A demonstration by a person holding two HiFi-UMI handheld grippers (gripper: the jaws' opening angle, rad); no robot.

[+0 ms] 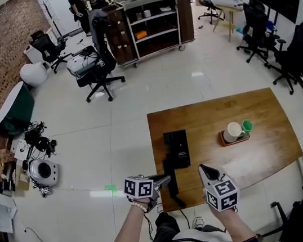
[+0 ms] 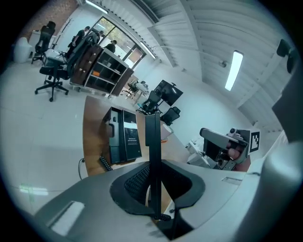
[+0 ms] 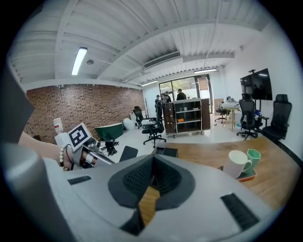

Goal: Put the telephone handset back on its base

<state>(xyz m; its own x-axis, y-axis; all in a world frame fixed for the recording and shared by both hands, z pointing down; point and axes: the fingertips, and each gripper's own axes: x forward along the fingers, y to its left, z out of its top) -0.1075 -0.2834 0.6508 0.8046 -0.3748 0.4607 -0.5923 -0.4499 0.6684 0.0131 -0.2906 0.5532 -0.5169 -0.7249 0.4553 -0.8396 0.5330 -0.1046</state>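
The black telephone base (image 1: pixel 176 146) lies near the left edge of the wooden table (image 1: pixel 253 113). My left gripper (image 1: pixel 164 181) is shut on the black handset (image 1: pixel 171 181), which hangs just in front of the base at the table's near left edge. In the left gripper view the handset (image 2: pixel 152 142) stands edge-on between the pads, with the base (image 2: pixel 124 134) beyond it on the table. A coiled cord (image 1: pixel 181 203) trails from the handset's lower end. My right gripper (image 1: pixel 203 169) hovers to the right of the handset, shut and holding nothing; its own view shows the base (image 3: pixel 165 151) ahead.
A white mug (image 1: pixel 233 131) and a green cup (image 1: pixel 247 126) sit on a small tray at the table's middle right. Office chairs (image 1: pixel 97 69), a shelf cart (image 1: pixel 150 23) and several people stand far off. Cables and equipment (image 1: pixel 38 158) lie on the floor at left.
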